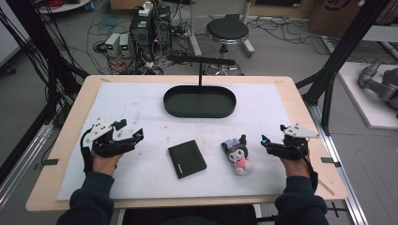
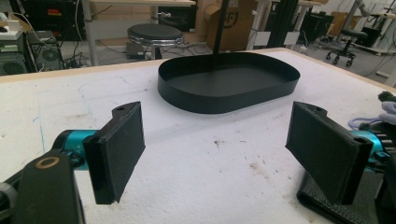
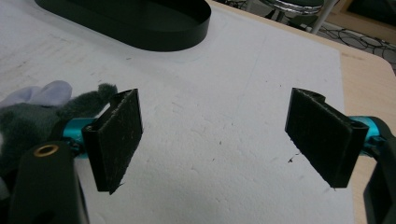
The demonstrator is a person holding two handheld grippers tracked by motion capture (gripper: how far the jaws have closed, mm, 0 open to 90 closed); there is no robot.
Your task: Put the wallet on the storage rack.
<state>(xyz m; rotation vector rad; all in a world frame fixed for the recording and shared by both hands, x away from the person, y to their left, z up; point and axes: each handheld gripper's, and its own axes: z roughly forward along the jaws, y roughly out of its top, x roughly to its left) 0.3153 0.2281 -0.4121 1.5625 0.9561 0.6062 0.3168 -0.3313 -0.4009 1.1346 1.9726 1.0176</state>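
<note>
Both the left gripper [image 1: 133,133] and right gripper [image 1: 272,136] rest on the white foam mat [image 1: 141,108] with jaws spread wide, holding nothing. Between them lie a black wallet [image 1: 187,158] and, to its right, a plush doll [image 1: 238,153]. A black oval tray [image 1: 199,101] sits at the far centre.

Wallet [image 2: 336,205] cut off by frame edge; plush toy [image 3: 32,112] half hidden.

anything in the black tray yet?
No. In the high view the black oval tray holds nothing, while the black wallet and the plush toy both lie on the white mat in front of it.
</note>
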